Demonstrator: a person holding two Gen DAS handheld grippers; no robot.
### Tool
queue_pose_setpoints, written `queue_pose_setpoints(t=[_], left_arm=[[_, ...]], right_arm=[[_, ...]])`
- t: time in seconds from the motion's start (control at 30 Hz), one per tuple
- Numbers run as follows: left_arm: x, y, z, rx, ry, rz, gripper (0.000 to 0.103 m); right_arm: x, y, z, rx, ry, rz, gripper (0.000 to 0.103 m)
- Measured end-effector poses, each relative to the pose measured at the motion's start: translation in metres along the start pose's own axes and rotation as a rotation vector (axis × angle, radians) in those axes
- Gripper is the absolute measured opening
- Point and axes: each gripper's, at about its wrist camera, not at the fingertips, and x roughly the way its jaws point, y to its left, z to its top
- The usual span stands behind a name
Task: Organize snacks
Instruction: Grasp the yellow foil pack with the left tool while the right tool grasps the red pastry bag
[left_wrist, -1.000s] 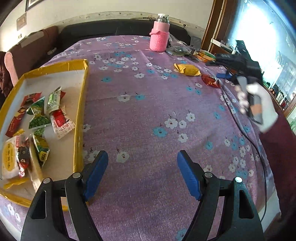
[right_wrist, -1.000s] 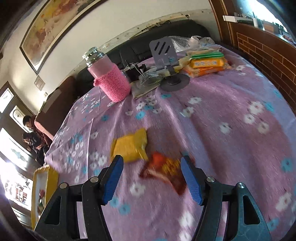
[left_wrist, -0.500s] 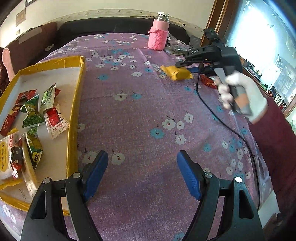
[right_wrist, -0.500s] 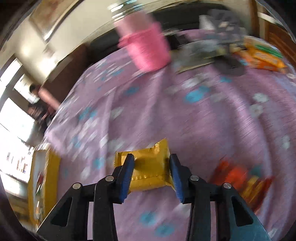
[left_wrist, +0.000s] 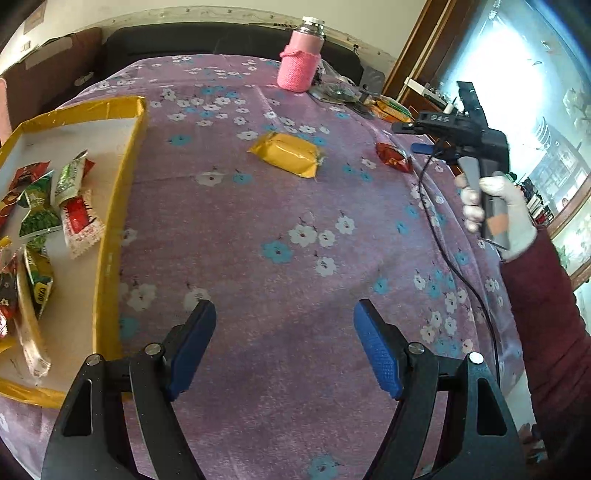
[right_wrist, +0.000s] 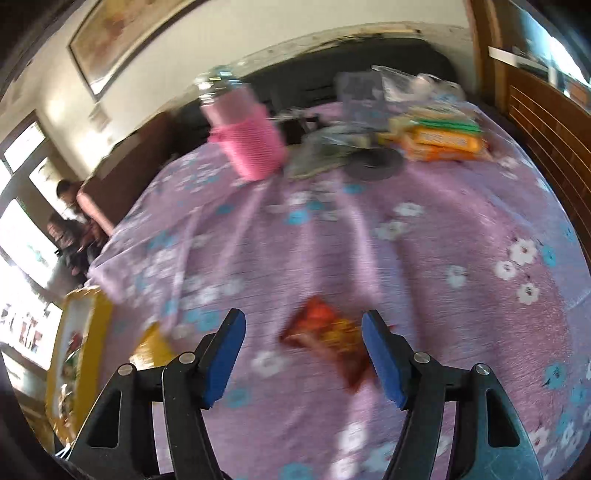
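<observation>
A yellow snack packet (left_wrist: 286, 154) lies on the purple flowered cloth, right of the yellow-rimmed tray (left_wrist: 122, 192) that holds several snack packets (left_wrist: 55, 206). A red-orange packet (left_wrist: 393, 158) lies further right. My right gripper (right_wrist: 303, 354) is open and empty, with the red-orange packet (right_wrist: 328, 336) between its fingers and the yellow packet (right_wrist: 153, 345) to its left. It also shows in the left wrist view (left_wrist: 424, 147), beside the red packet. My left gripper (left_wrist: 284, 347) is open and empty over bare cloth near the table's front.
A pink knitted bottle (left_wrist: 301, 59) stands at the back. Orange and green packets (right_wrist: 439, 134), a dark round stand (right_wrist: 375, 162) and clutter sit at the back right. A black cable (left_wrist: 443, 251) runs across the cloth on the right.
My right gripper held the yellow packet, carried it left toward the tray, let it go on the cloth, and moved back right, open, over the red-orange packet. The left gripper stayed open.
</observation>
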Motion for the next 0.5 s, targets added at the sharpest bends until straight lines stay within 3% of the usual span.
queue_pose_setpoints(t=[0.2,0.4,0.43,0.47,0.5], left_arm=[[-0.002,-0.004,0.004,-0.016,0.005,-0.011,0.077],[-0.001,0.005,0.010,-0.074,0.008,-0.045,0.077],[0.000,0.006,0.011,-0.083,0.010,-0.049,0.077],[0.000,0.007,0.014,-0.096,0.010,-0.055,0.077],[-0.001,0.007,0.017,-0.105,0.005,-0.061,0.077]], right_arm=[[0.025,-0.017,0.001,0.030,0.028,0.015,0.069],[0.032,0.012,-0.020,-0.039,0.084,0.000,0.066],[0.031,0.017,-0.024,-0.058,0.086,-0.017,0.057],[0.030,0.023,-0.030,-0.078,0.083,-0.063,0.039],[0.030,0.026,-0.032,-0.088,0.080,-0.087,0.036]])
